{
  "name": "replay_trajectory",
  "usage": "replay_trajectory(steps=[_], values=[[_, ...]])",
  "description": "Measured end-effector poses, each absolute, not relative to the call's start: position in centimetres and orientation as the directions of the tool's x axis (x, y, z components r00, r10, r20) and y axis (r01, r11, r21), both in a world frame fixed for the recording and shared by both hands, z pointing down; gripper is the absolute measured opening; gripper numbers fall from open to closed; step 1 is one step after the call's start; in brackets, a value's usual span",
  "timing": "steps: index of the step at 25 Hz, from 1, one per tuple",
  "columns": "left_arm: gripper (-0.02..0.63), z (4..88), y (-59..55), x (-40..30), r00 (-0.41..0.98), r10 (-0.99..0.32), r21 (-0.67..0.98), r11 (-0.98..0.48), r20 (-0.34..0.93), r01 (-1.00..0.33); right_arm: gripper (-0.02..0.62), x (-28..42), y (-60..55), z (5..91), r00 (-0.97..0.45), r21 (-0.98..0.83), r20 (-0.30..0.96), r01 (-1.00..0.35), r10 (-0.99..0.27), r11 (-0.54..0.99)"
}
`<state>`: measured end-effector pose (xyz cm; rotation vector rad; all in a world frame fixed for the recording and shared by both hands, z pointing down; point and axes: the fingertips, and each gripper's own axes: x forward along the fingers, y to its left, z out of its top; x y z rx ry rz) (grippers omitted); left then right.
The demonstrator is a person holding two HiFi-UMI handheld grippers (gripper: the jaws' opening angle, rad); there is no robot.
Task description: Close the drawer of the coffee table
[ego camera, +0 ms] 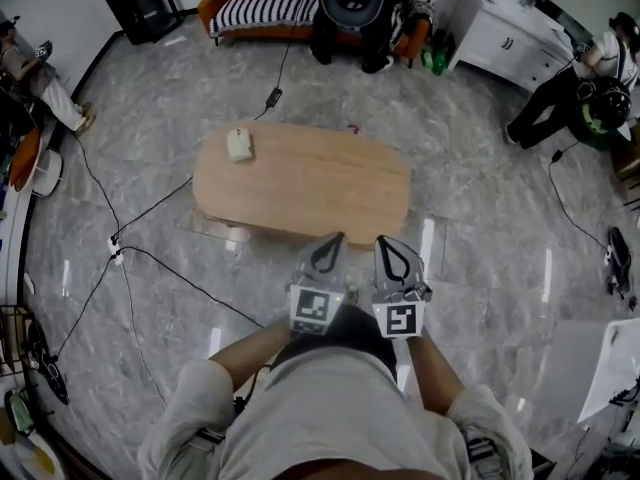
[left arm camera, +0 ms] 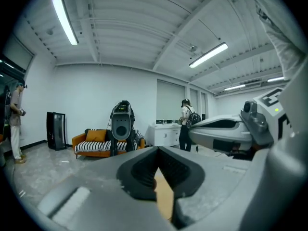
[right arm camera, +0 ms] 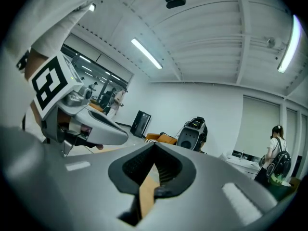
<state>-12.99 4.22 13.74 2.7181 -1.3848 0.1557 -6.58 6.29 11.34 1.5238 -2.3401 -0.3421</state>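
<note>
- The left hand-held gripper (ego camera: 330,246) is clenched with nothing in it. In its own view the dark pads meet, and only a sliver of tan wood shows past them.
- The right hand-held gripper (ego camera: 393,246) is also clenched and empty, its pads pressed together. The two sit side by side close in front of the person's chest.
- Both point roughly level across the room rather than down, and their views take in the ceiling lights and the far wall.
- The counter (ego camera: 310,183), a low oval wooden coffee table, stands on the marble floor (ego camera: 470,298) beyond the grippers and apart from them. A small white box (ego camera: 239,145) lies on its far left end.
- The drawer cannot be seen as a separate part. Nothing clearly juts out from under the top, and I cannot tell whether a pale strip along the near left edge is a drawer lip or a reflection on the floor.
- Judging from this, the drawer looks pushed home and the task seems done, or nearly so. Neither gripper touches the counter, and all that may remain is checking that the front sits flush.
</note>
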Motion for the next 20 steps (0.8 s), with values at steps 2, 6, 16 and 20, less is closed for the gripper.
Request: replay_trajectory(steps=[2, 6, 16, 20], values=[[0.021, 12.3, 4.2, -12.8, 0.59, -0.801, 0.014, -0.592, 0.102, -0.806, 0.006, -6.8, 6.2, 10.1, -0.378, 0.378, 0.111, -0.839, -0.919, 0.391], [0.021, 11.1, 4.2, -13.4, 0.573, -0.817, 0.03, -0.572, 0.07, -0.82, 0.006, -7.1, 6.7, 8.9, -0.375, 0.388, 0.097, -0.839, -0.922, 0.382], [0.021, 10.4, 5.1, -14.7, 0.571, -0.82, 0.021, -0.571, 0.048, -0.821, 0.006, -8.5, 7.8, 7.8, -0.383, 0.456, 0.084, -0.806, -0.92, 0.377], [0.021, 9.9, 5.2, -14.8, 0.582, -0.813, 0.012, -0.582, 0.03, -0.813, 0.006, -8.5, 7.8, 7.5, -0.366, 0.455, 0.099, -0.81, -0.925, 0.369]])
